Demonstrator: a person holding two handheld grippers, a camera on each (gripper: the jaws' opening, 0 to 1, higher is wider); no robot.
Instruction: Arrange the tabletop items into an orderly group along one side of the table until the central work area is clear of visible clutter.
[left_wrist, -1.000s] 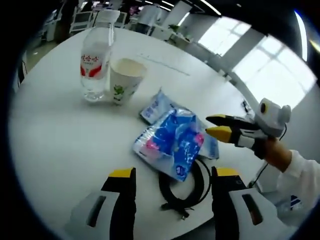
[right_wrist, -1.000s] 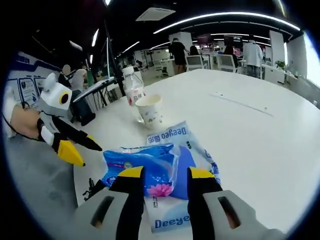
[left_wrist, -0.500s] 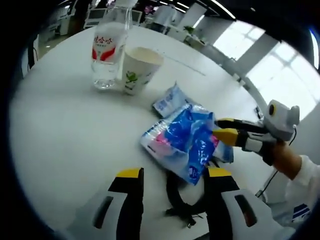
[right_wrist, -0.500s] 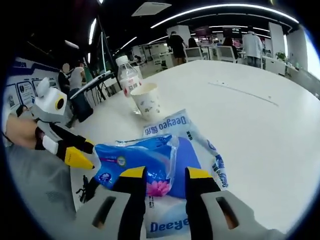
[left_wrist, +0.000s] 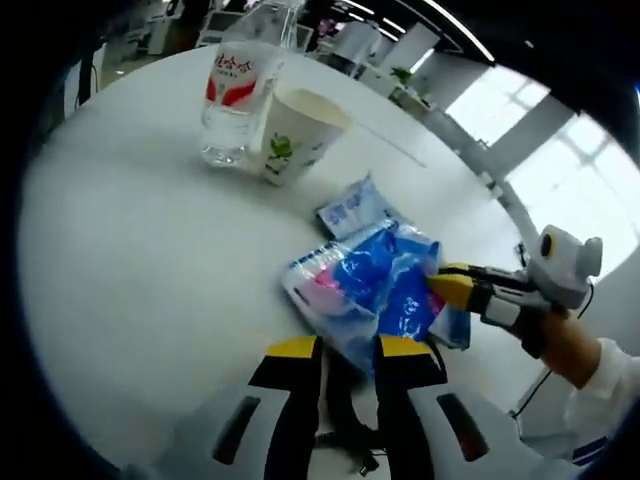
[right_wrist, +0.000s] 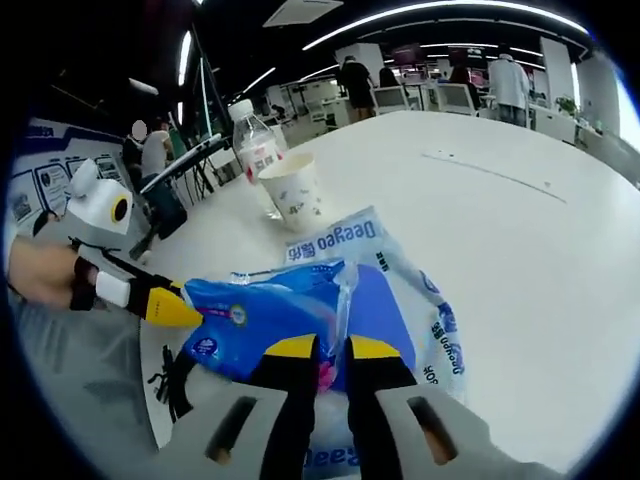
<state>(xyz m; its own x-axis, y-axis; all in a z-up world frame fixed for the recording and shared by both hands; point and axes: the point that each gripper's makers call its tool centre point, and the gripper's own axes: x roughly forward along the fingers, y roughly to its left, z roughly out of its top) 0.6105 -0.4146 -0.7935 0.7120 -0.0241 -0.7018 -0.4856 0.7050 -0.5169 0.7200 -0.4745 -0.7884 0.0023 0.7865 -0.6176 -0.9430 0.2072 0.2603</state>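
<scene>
Fingers of both grippers, left (left_wrist: 348, 352) and right (right_wrist: 331, 348), are clamped on blue packet (right_wrist: 275, 320) from opposite ends; bottle (left_wrist: 238, 95) and cup (left_wrist: 297, 133) beyond, on surface (left_wrist: 140, 250).

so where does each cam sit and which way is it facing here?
Left gripper view: rides the left gripper, looks along its fingers across the white table at the blue pack, paper cup and water bottle; right gripper and sleeved hand enter from the right.
Right gripper view: rides the right gripper, faces the same pack; left gripper enters from the left.
Shared: pack, cup, bottle, black cable, both grippers.
</scene>
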